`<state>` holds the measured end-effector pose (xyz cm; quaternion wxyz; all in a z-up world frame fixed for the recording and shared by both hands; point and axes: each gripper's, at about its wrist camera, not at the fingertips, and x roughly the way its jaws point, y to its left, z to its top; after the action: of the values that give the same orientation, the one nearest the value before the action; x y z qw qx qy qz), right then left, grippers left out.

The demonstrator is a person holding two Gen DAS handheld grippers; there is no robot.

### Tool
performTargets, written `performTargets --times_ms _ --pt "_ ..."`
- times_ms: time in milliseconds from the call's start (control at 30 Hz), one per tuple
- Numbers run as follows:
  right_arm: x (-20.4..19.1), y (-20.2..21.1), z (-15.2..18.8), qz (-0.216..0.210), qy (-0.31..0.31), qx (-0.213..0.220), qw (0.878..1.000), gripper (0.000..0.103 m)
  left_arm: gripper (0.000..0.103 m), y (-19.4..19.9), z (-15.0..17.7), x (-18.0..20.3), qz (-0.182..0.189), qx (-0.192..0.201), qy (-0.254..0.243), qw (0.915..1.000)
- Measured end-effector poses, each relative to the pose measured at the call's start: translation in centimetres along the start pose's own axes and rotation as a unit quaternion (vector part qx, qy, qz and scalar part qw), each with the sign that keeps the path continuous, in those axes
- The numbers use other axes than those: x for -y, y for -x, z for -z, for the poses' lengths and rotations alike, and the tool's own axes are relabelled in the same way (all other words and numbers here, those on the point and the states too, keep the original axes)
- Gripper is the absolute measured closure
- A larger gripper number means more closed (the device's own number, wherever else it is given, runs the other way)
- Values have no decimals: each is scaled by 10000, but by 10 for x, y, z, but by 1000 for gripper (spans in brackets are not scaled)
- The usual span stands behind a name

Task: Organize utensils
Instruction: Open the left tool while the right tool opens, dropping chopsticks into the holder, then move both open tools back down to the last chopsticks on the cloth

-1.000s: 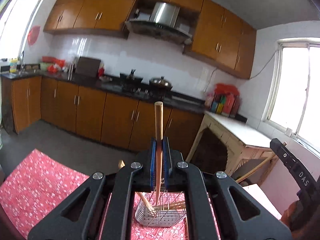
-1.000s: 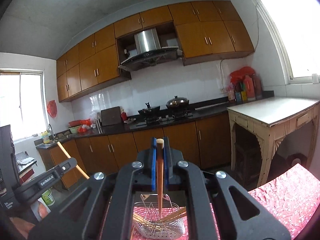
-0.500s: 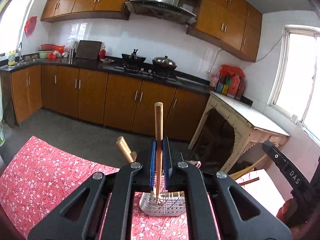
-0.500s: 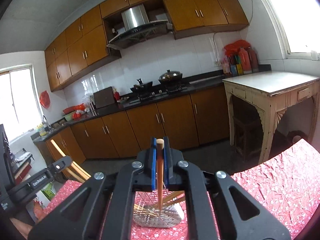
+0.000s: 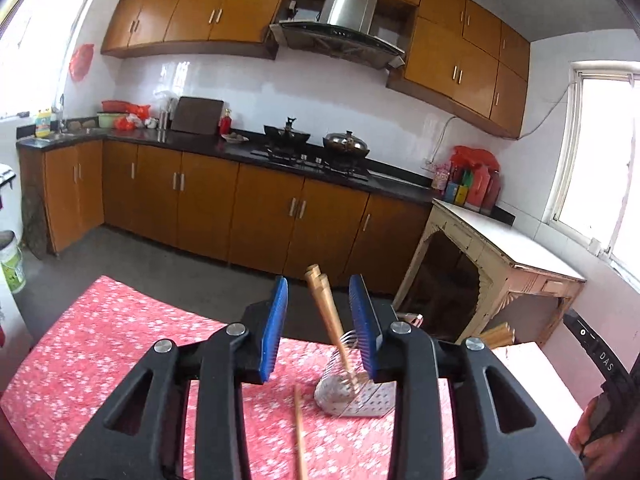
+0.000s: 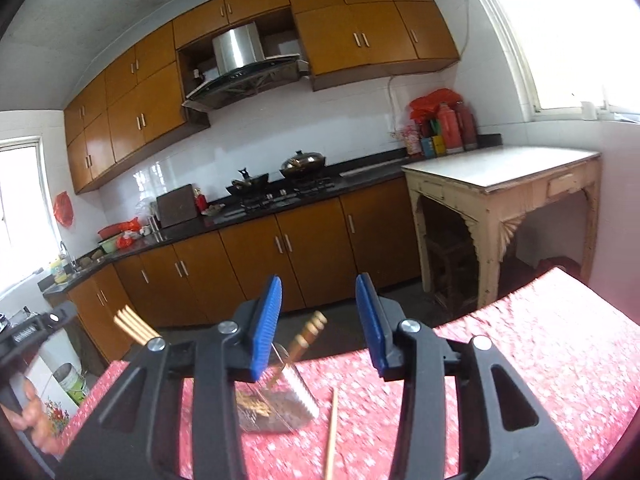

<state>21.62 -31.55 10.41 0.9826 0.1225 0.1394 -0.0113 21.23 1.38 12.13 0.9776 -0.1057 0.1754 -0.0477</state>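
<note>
My left gripper (image 5: pixel 319 326) has its jaws opening, blue pads apart and touching nothing. A blurred wooden chopstick (image 5: pixel 299 432) hangs loose below them, over the red floral tablecloth (image 5: pixel 100 340). Beyond it a wire utensil holder (image 5: pixel 352 396) stands on the table with several chopsticks (image 5: pixel 324 308) leaning in it. My right gripper (image 6: pixel 318 326) is also opening, with another loose chopstick (image 6: pixel 331 428) below its pads, free of them. The holder (image 6: pixel 280 404) and its chopsticks (image 6: pixel 308 334) sit just ahead of it.
Each view catches the other gripper at its edge (image 5: pixel 600 360) (image 6: pixel 32 332), with a hand under it. A worn cream side table (image 5: pixel 500 264) stands beyond the cloth-covered table's far edge. Brown kitchen cabinets (image 5: pixel 260 216) line the back wall.
Both grippers went from shut on an upright chopstick to open, and both chopsticks have dropped out of the pads. Both hands moved lower and closer to the holder.
</note>
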Motion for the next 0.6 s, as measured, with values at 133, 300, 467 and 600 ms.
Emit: performTargets --times_ms 133,300,467,600 --pt "20 5 37 209 48 -512 9985 64 69 14 24 -20 -176 -145 -80 9997" --pt "36 -7 101 330 63 -1426 9892 64 63 3 65 -47 -463 -604 -69 9971" --pt "29 -24 159 94 78 -2280 9736 64 62 -21 125 -62 -606 -1404 -92 9882" --pt "1 -31 193 -224 495 -2766 9594 64 57 -34 159 -60 -551 -1867 -168 9807"
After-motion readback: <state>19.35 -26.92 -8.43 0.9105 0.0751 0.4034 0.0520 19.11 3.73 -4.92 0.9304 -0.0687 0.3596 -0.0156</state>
